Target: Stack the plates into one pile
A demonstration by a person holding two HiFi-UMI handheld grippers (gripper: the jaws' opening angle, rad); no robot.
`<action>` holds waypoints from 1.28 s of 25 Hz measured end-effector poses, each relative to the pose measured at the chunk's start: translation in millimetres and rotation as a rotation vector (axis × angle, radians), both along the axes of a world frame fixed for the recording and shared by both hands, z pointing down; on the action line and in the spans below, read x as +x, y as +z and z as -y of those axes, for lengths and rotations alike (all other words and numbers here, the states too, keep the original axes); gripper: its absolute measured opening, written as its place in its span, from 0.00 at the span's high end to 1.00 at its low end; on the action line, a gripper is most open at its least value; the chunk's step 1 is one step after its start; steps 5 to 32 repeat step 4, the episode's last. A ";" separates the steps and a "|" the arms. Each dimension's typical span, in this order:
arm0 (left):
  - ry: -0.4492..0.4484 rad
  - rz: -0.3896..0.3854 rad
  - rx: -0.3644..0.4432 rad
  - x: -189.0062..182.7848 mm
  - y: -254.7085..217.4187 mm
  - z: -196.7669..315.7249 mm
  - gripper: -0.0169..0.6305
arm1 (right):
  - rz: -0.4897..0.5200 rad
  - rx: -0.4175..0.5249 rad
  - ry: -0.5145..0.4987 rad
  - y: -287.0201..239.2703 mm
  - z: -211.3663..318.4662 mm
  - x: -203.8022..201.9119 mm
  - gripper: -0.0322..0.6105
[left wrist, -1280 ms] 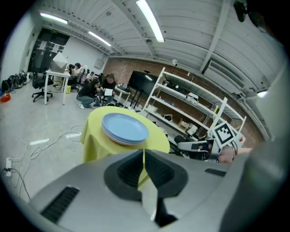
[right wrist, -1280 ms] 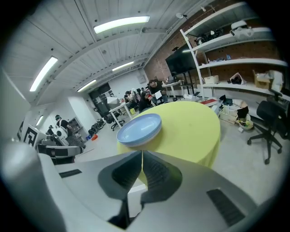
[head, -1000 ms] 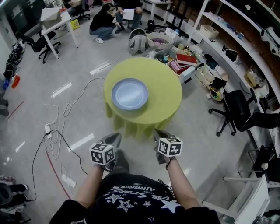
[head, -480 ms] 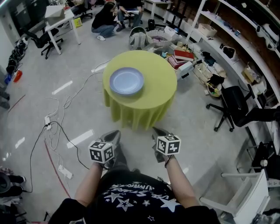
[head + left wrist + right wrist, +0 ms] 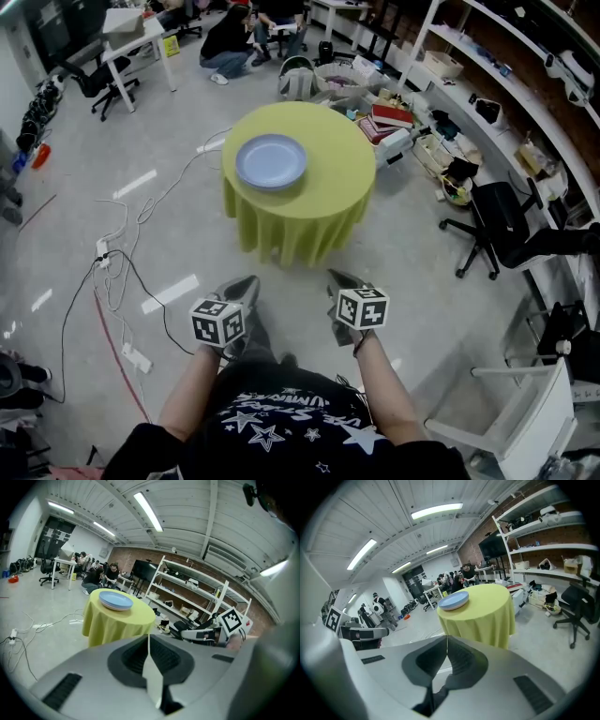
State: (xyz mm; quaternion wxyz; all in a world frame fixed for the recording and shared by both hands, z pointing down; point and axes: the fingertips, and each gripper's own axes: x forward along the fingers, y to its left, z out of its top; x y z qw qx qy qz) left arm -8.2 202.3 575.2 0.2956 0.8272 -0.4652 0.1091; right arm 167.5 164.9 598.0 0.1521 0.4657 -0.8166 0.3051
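- plates (image 5: 271, 161): pale blue, stacked in one pile; seen in the upper middle of the head view, set on the left part of the table top; also shown in both gripper views, far beyond the jaws.
- table (image 5: 328, 187): round, draped in a yellow-green cloth; placed upper centre of the frame, well apart from both grippers.
- left gripper (image 5: 241, 289): held at lower centre-left of the frame, over the floor (image 5: 422, 281); jaws are pressed together tip to tip, with nothing between them.
- right gripper (image 5: 341, 283): held beside the left one, at lower centre-right; jaws likewise closed, nothing gripped.
- cables (image 5: 112, 272): strewn over the floor at the left of the frame.
- office chair (image 5: 502, 230): black, at the right edge, near the shelves (image 5: 506, 75).
- people (image 5: 230, 42): gathered at the top of the frame, beyond the table.
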 end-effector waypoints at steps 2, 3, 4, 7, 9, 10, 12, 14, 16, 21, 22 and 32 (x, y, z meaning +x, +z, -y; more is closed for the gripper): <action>-0.001 0.000 -0.002 -0.4 0.1 -5.6 0.94 | 0.000 -0.002 -0.004 0.2 -4.9 -1.5 0.92; -0.001 0.001 -0.002 -0.6 0.0 -8.4 0.94 | 0.000 -0.003 -0.006 0.4 -7.5 -2.2 0.92; -0.002 0.001 -0.002 -0.8 0.0 -11.1 0.94 | -0.001 -0.004 -0.008 0.7 -10.0 -2.8 0.92; -0.002 0.001 -0.002 -0.8 0.0 -11.1 0.94 | -0.001 -0.004 -0.008 0.7 -10.0 -2.8 0.92; -0.002 0.001 -0.002 -0.8 0.0 -11.1 0.94 | -0.001 -0.004 -0.008 0.7 -10.0 -2.8 0.92; -0.002 0.001 -0.002 -0.8 0.0 -11.1 0.94 | -0.001 -0.004 -0.008 0.7 -10.0 -2.8 0.92; -0.002 0.001 -0.002 -0.8 0.0 -11.1 0.94 | -0.001 -0.004 -0.008 0.7 -10.0 -2.8 0.92; -0.002 0.001 -0.002 -0.8 0.0 -11.1 0.94 | -0.001 -0.004 -0.008 0.7 -10.0 -2.8 0.92; -0.002 0.001 -0.002 -0.8 0.0 -11.1 0.94 | -0.001 -0.004 -0.008 0.7 -10.0 -2.8 0.92; -0.002 0.001 -0.002 -0.8 0.0 -11.1 0.94 | -0.001 -0.004 -0.008 0.7 -10.0 -2.8 0.92; -0.002 0.001 -0.002 -0.8 0.0 -11.1 0.94 | -0.001 -0.004 -0.008 0.7 -10.0 -2.8 0.92; -0.002 0.001 -0.002 -0.8 0.0 -11.1 0.94 | -0.001 -0.004 -0.008 0.7 -10.0 -2.8 0.92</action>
